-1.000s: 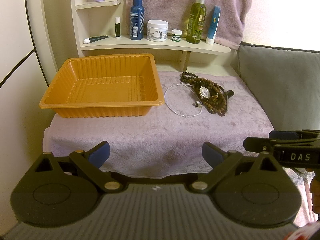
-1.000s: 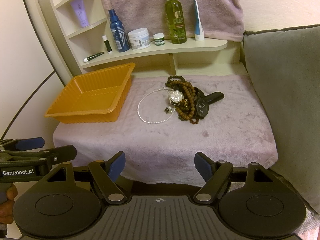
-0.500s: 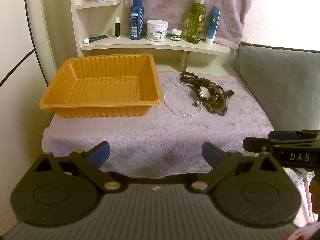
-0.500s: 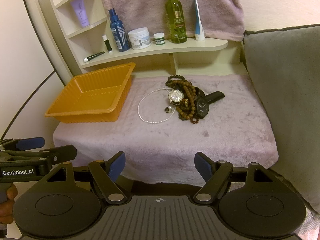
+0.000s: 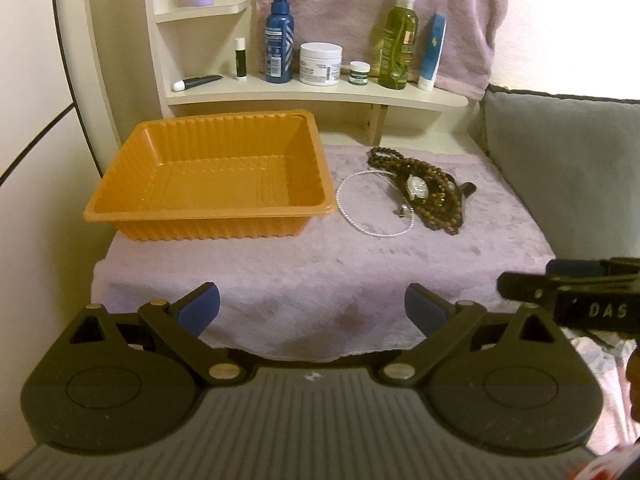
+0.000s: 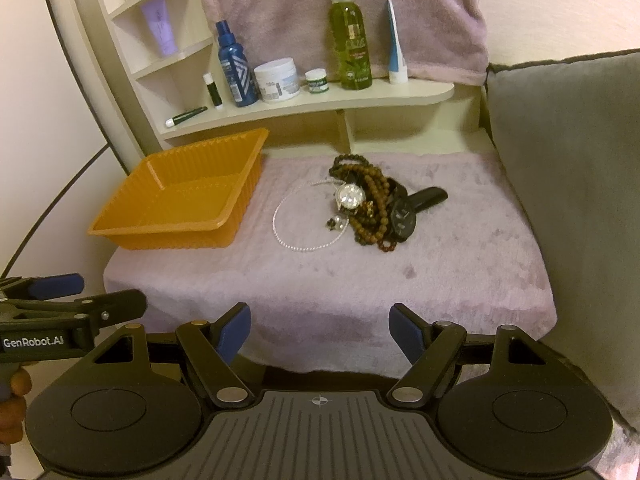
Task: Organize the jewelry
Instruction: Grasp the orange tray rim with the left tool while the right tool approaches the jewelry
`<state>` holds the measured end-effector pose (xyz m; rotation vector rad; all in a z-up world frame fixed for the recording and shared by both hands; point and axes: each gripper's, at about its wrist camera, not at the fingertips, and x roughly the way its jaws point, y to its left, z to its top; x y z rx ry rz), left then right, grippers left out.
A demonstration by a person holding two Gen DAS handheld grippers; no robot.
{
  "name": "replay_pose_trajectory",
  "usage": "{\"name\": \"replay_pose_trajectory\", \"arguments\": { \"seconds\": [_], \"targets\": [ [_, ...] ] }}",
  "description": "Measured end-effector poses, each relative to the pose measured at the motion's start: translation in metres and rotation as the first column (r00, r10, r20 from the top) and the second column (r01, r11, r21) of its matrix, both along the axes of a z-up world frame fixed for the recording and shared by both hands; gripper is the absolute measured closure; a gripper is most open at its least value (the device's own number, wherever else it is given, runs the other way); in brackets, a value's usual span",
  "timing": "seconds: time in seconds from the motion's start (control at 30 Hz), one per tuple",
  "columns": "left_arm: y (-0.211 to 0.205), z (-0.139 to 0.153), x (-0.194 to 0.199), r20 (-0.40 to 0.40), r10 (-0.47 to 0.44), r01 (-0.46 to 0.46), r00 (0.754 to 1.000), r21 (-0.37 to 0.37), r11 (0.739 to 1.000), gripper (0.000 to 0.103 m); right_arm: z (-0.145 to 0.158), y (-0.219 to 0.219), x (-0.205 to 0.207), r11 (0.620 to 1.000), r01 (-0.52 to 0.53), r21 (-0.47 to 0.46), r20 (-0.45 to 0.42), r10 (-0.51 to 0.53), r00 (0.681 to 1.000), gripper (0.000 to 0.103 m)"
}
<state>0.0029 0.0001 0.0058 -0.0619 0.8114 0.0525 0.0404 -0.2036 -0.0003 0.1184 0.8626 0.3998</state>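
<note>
An empty orange tray (image 5: 120, 210) (image 6: 132, 232) sits at the left of a mauve cloth. To its right lies a jewelry heap: a white pearl necklace (image 5: 362, 226) (image 6: 280, 232), brown bead strands (image 5: 434, 204) (image 6: 376, 216), a silver watch (image 5: 417, 189) (image 6: 350, 196), a black watch (image 6: 404, 216) and small earrings (image 6: 338, 222). My left gripper (image 5: 312, 306) is open and hangs before the cloth's front edge, holding nothing. My right gripper (image 6: 320, 330) is open too, well short of the heap, and it shows side-on at the right of the left wrist view.
A cream shelf (image 6: 320, 100) behind the cloth carries bottles, jars and tubes; a mauve towel (image 6: 344, 12) hangs above it. A grey cushion (image 6: 568, 184) walls the right side. A person's fingers (image 6: 14, 408) hold the left gripper's handle.
</note>
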Motion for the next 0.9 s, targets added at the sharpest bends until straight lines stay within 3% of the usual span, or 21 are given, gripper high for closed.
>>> {"name": "replay_pose_trajectory", "arguments": {
  "seconds": [0.3, 0.53, 0.67, 0.9],
  "targets": [
    [0.051, -0.018, 0.011, 0.017, 0.14, -0.139, 0.99, -0.018, 0.99, 0.004, -0.012, -0.008, 0.02, 0.998, 0.007, 0.057, 0.059, -0.011, 0.998, 0.026],
    [0.099, -0.032, 0.016, 0.103, 0.268, -0.265, 0.958, -0.037, 0.963, 0.007, -0.028, -0.01, 0.039, 0.997, 0.041, 0.066, 0.073, -0.046, 0.996, 0.026],
    [0.12, -0.044, 0.021, 0.115, 0.332, -0.327, 0.936, -0.057, 0.943, 0.013, -0.038, -0.009, 0.049, 0.997, 0.05, 0.061, 0.067, -0.054, 0.996, 0.027],
    [0.143, -0.052, 0.037, 0.113, 0.379, -0.372, 0.918, -0.083, 0.925, 0.013, -0.048, -0.003, 0.069, 0.997, 0.054, 0.051, 0.074, -0.058, 0.996, 0.027]
  ]
}}
